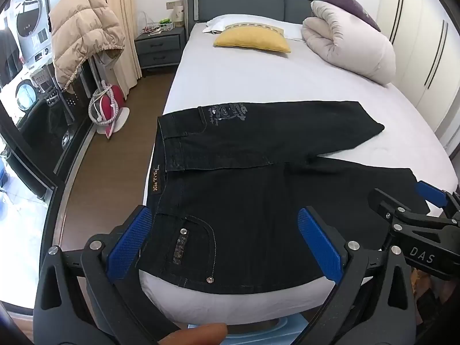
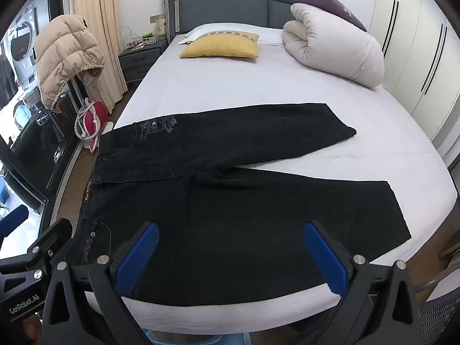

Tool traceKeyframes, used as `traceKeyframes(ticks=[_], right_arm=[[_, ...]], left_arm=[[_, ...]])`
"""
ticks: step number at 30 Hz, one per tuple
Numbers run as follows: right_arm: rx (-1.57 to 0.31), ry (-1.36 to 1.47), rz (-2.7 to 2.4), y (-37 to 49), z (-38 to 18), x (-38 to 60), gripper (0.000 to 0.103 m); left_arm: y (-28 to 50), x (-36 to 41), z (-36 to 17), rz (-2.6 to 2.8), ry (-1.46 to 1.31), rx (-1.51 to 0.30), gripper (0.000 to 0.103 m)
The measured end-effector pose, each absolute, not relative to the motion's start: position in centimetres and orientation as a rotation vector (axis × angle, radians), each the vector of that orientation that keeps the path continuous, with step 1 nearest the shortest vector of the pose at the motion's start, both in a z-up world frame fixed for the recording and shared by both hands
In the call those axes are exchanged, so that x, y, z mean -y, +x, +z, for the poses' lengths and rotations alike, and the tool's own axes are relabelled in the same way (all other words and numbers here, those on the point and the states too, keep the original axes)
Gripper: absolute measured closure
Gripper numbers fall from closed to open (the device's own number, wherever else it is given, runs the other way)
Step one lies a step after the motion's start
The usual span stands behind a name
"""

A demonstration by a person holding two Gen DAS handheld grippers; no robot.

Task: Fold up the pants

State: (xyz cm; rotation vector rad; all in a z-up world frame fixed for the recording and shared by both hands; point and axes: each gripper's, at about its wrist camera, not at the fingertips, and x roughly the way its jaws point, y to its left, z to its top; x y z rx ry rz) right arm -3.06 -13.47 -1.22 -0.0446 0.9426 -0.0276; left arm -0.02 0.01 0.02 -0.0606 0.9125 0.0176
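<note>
Black jeans (image 1: 258,178) lie flat across the foot of the bed (image 1: 258,74), waistband at the left, both legs spread toward the right in a V. They also show in the right wrist view (image 2: 244,201). My left gripper (image 1: 224,230) is open and empty, hovering over the near pocket and hip. My right gripper (image 2: 230,244) is open and empty, hovering over the near leg. The right gripper also shows at the right edge of the left wrist view (image 1: 414,215).
A yellow pillow (image 1: 253,41) and a rolled white duvet (image 1: 350,46) lie near the grey headboard. A nightstand (image 1: 159,47), a beige puffer jacket (image 1: 83,34) on a rack and a red object on a white stand (image 1: 107,109) stand on the wooden floor at left.
</note>
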Motion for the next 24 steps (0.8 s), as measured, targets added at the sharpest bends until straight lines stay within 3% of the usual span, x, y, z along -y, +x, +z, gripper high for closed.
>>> traceKeyframes(ticks=[24], right_arm=[[-0.960, -0.045, -0.028, -2.9, -2.0, 13.1, 0.000]], left_arm=[[0.5, -0.4, -1.2, 0.025, -0.064, -0.942, 0.000]])
